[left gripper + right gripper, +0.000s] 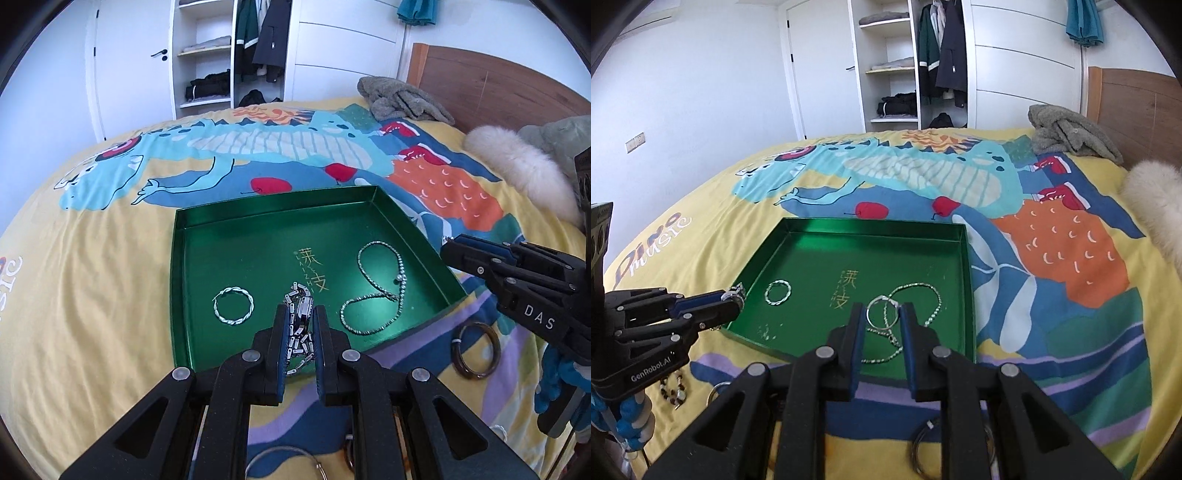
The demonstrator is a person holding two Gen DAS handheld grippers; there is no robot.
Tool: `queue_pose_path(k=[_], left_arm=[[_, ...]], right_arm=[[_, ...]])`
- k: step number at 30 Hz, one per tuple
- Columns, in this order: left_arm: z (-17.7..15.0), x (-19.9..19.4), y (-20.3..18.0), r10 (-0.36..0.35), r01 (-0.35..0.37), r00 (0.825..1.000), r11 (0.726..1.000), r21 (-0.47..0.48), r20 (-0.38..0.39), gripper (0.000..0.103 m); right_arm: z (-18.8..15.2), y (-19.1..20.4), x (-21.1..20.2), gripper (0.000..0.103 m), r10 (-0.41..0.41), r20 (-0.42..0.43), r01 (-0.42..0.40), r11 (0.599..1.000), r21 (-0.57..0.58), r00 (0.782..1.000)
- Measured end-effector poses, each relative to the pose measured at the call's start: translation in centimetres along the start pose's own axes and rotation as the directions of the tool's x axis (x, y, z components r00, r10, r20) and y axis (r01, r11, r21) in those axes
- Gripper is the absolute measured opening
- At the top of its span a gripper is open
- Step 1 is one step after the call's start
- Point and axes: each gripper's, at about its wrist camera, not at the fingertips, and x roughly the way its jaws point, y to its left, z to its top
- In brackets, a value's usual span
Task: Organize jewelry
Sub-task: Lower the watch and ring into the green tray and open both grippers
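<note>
the left hand-held gripper [301, 328] pinches a silver link watch [301, 325] over the green tray [273, 203]'s 6 o'clock edge; released here, it could spill onto the bed [92, 295]. the right hand-held gripper [882, 321] clasps a thin silver ring [882, 313] above the beaded chain [932, 291], which could snag.

A tray [184, 258] is lying on the bedspread [92, 295], mid-frame in the left wrist view. Inside it, a twisted ring [233, 306] is sitting at lower left and a chain [376, 288] is lying at right (looped over itself). Between them a link bracelet [301, 321] is hanging. Outside the tray, lower right, a bangle [476, 350] is resting on the bedspread. A pillow [517, 166] is lying at far right.
</note>
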Motion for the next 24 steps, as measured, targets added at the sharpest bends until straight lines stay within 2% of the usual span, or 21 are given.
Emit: queue_pose_path(k=[5,10,24], left_arm=[[1.1,4.6,0.0,0.024,-0.024,0.998,1.0,-0.002,-0.052,0.012],[0.7,7.5,-0.1,0.038,-0.039,0.995,0.999,-0.005,-0.095,0.012],[0.1,8.6,-0.3,0.036,-0.038,0.994,0.999,-0.015,-0.105,0.012]], right_arm=[[0.1,-0.9,6.0,0.018,-0.012,-0.085,0.012,1.0,-0.003,0.996],[-1.0,-1.8,9.5,0.018,-0.023,-0.151,0.024,1.0,0.002,0.988],[-1.7,-3.0,10.7,0.018,-0.039,-0.175,0.038,0.999,-0.007,0.984]])
